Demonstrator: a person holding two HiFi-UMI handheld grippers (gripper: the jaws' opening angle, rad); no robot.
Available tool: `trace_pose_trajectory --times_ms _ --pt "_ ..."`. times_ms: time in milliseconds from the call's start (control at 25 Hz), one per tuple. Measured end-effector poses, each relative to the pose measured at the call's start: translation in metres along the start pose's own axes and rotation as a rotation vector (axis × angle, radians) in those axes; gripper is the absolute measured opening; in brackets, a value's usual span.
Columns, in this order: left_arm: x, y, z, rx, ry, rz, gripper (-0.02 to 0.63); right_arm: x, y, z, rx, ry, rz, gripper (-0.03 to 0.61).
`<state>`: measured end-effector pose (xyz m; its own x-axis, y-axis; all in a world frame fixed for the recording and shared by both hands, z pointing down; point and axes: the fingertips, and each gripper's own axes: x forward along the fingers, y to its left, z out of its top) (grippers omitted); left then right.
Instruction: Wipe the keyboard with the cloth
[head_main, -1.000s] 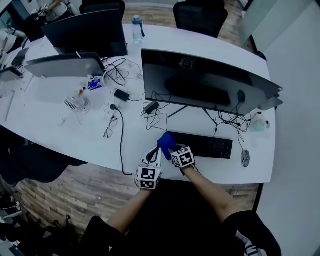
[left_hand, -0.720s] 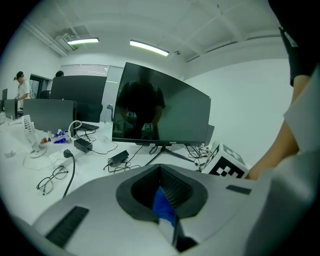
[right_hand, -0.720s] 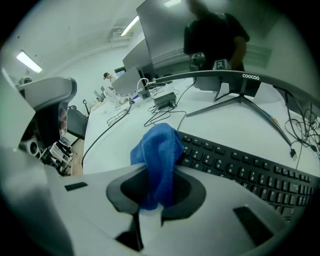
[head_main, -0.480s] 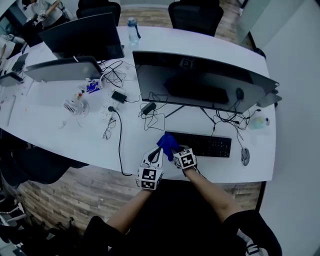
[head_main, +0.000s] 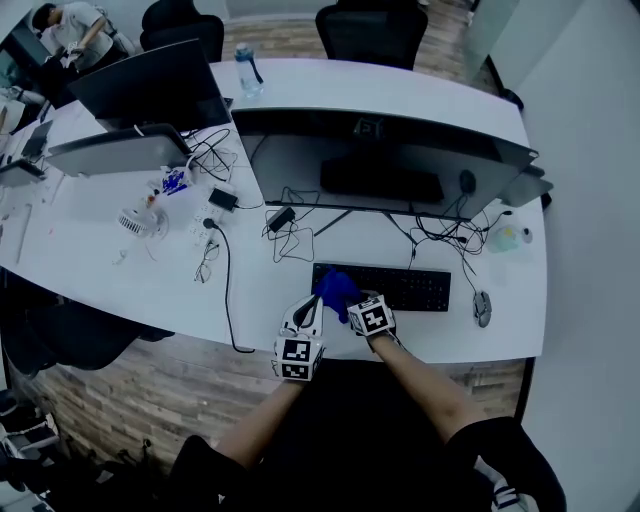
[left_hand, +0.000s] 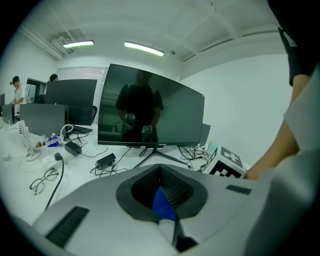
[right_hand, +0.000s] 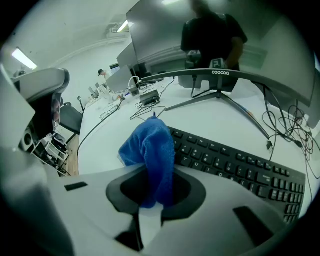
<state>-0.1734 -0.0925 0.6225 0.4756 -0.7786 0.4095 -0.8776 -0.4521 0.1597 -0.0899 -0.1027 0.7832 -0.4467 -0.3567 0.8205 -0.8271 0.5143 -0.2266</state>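
Right gripper (head_main: 352, 304) has its jaws clamped on the cloth (head_main: 335, 288), which passes through the dark oval throat between them and bulges beyond as a soft blue terry wad (right_hand: 150, 145). Left gripper (head_main: 311, 304) stands just beside it with its jaws drawn nearly together (left_hand: 160, 167); a smooth sliver of the same blue fabric (left_hand: 162, 205) sits between its ribbed black pads. Both tools are pale grey moulded plastic, each carrying a marker cube (head_main: 372, 318) in black and white squares. The desk (head_main: 150, 270) is a broad white curved slab with a matt top. On it stands a wide curved monitor (head_main: 380, 165), glossy, dark and unlit, on a splayed metal foot. The keyboard (head_main: 400, 288) is a flat black rectangle with low square keys (right_hand: 235, 165), lying in front of the monitor. The cloth is over the keyboard's left end; whether it touches the keys cannot be told. A small rounded grey mouse (head_main: 483, 308) lies just right of the keyboard. Thin wire-framed spectacles (head_main: 207, 262) lie well to the left.
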Motion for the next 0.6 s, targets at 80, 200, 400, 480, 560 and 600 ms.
trace_pose_trajectory --times_ms 80,200,400,480,560,600 --pt "0.002 -0.008 0.001 0.002 0.001 0.002 0.011 -0.005 -0.008 -0.004 0.0 0.0 -0.007 0.067" --pt "0.006 -0.017 0.005 0.004 0.003 0.01 0.011 -0.013 -0.019 -0.01 0.003 0.0 -0.021 0.067" --pt "0.015 -0.04 0.002 0.016 0.011 -0.004 0.011 -0.023 -0.037 -0.019 0.007 -0.006 -0.022 0.067" --pt "0.018 -0.049 0.003 0.023 0.012 -0.009 0.011 -0.028 -0.045 -0.023 0.019 -0.011 -0.025 0.067" --pt "0.022 -0.058 0.004 0.026 0.012 -0.014 0.011 -0.033 -0.054 -0.027 0.028 -0.014 -0.033 0.067" --pt "0.024 -0.062 0.004 0.025 0.013 -0.017 0.011 -0.036 -0.059 -0.03 0.03 -0.016 -0.039 0.067"
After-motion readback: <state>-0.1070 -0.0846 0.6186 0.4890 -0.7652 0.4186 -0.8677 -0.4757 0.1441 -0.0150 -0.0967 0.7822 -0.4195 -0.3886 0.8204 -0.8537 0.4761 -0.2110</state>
